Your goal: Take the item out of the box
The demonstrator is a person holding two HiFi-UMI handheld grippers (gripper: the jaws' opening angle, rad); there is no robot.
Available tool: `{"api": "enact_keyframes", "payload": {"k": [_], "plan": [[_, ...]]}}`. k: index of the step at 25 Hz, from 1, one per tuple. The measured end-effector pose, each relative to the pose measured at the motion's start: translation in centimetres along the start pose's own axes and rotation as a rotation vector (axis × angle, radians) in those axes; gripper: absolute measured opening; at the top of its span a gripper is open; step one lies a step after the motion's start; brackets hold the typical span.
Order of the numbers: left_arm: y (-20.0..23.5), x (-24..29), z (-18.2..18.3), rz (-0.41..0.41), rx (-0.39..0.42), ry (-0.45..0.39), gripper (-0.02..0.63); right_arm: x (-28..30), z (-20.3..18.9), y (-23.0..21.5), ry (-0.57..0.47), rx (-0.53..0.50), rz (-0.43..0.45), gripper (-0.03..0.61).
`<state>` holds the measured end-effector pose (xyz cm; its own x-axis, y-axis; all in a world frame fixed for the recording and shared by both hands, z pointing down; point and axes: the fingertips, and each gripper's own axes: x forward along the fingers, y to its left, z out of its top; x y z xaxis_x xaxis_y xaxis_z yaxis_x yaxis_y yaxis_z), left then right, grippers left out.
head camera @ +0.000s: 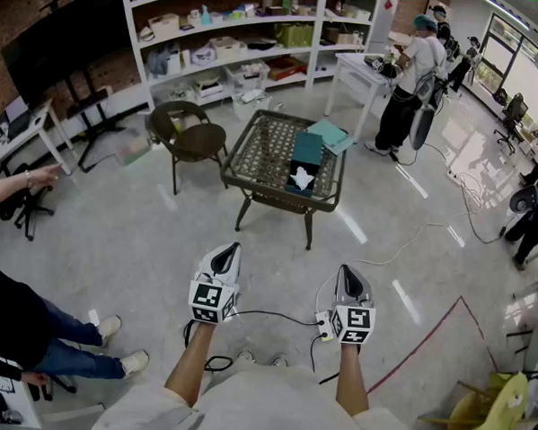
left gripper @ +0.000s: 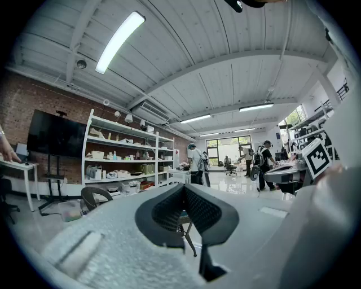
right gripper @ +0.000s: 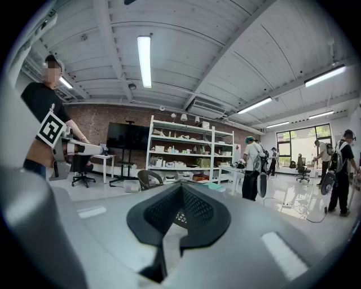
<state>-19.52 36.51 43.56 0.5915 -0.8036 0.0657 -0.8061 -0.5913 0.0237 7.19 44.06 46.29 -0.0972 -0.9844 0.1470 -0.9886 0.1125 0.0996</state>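
A teal box (head camera: 305, 159) stands open on a low wicker table (head camera: 265, 155) in the middle of the room. A white item (head camera: 302, 178) sticks out of the box's top. Both grippers are held close to my body, well short of the table. My left gripper (head camera: 224, 257) points level towards the table with its jaws together and nothing between them. My right gripper (head camera: 351, 279) is beside it, also shut and empty. In the left gripper view the pads (left gripper: 169, 211) meet at the tip of the left gripper (left gripper: 183, 189). The right gripper (right gripper: 180, 185) shows the same in its own view.
A dark wicker chair (head camera: 188, 135) stands left of the table. White shelving (head camera: 251, 38) lines the back wall. People stand by a white table (head camera: 359, 72) at the back right, and a person (head camera: 11, 322) sits at the left. A cable (head camera: 412, 240) and red tape (head camera: 434, 331) cross the floor.
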Motion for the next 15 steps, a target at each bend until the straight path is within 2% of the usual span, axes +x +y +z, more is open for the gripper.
{"api": "enact_keyframes", "payload": {"k": [15], "plan": [[-0.54,0.39,0.1,0.003,0.004,0.003,0.005,0.21,0.1,-0.34,-0.009,-0.003,0.019,0.0]]}}
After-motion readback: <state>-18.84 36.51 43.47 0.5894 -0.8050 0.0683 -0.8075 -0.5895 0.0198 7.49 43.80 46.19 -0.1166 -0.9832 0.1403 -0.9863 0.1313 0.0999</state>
